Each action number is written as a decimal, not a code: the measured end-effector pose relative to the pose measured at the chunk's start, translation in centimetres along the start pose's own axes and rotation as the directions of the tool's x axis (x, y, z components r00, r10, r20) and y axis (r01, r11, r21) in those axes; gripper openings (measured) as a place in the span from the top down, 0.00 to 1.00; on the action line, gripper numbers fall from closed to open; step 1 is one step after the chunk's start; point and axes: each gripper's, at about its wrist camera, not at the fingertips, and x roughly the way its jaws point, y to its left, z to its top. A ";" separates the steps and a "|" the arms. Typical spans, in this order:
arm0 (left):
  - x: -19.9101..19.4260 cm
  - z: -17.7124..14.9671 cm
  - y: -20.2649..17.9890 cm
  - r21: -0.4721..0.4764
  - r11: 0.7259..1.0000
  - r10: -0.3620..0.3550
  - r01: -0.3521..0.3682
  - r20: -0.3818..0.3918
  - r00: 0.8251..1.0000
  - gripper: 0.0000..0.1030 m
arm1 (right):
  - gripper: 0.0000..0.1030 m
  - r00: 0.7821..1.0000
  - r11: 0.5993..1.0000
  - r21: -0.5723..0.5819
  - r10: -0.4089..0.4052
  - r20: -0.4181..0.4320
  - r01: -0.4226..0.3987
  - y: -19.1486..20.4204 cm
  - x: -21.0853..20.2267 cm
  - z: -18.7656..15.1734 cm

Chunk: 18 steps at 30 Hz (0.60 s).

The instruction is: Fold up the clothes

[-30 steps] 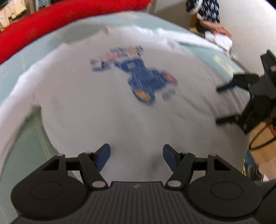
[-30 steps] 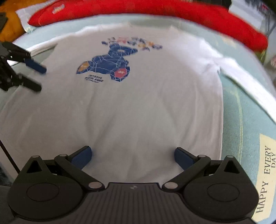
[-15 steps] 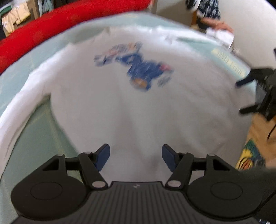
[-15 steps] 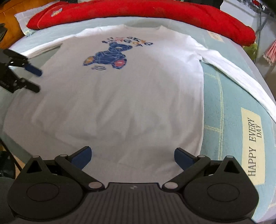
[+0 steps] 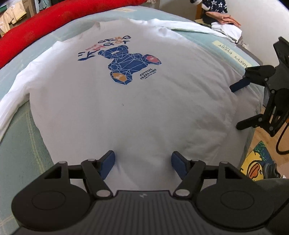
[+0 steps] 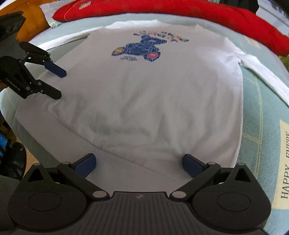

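Observation:
A white long-sleeved sweatshirt (image 5: 137, 108) (image 6: 150, 94) with a blue bear print lies flat, face up, on a pale green bed cover (image 5: 19, 137). Its ribbed hem (image 6: 126, 170) is nearest me. My left gripper (image 5: 143, 160) (image 6: 59, 84) hovers over the lower left part of the shirt. Its jaws are opening, and only flat cloth lies beneath them, nothing pinched. My right gripper (image 6: 139, 162) (image 5: 236, 107) stands wide open above the hem on the right side, empty.
A long red bolster (image 6: 207, 16) lies along the far side of the bed. A cream "HAPPY EVERY DAY" label (image 6: 284, 173) is on the cover to the right. Folded clothes (image 5: 224, 19) are stacked beyond the bed. A duck-print mat (image 5: 256, 162) lies on the floor.
Both grippers have drifted sideways over the shirt's lower part. In the right wrist view the ribbed hem has come into sight under the fingers. Nothing has been picked up.

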 end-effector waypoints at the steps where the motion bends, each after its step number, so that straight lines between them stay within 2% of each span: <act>1: 0.0 0.0 0.0 -0.003 1.000 0.003 -0.003 -0.001 1.000 0.31 | 0.00 1.000 1.000 0.003 0.002 -0.011 -0.002 -0.1 0.2 0.3; 8: 0.0 0.1 -0.1 -0.021 1.000 0.019 -0.020 -0.006 1.000 0.29 | 0.00 0.999 1.000 -0.005 -0.010 -0.039 0.010 0.3 0.4 0.5; 18: 0.0 0.2 -0.2 -0.017 0.999 0.027 -0.027 -0.009 1.000 0.29 | 0.00 1.000 1.000 -0.022 -0.011 -0.025 0.010 0.3 0.2 0.4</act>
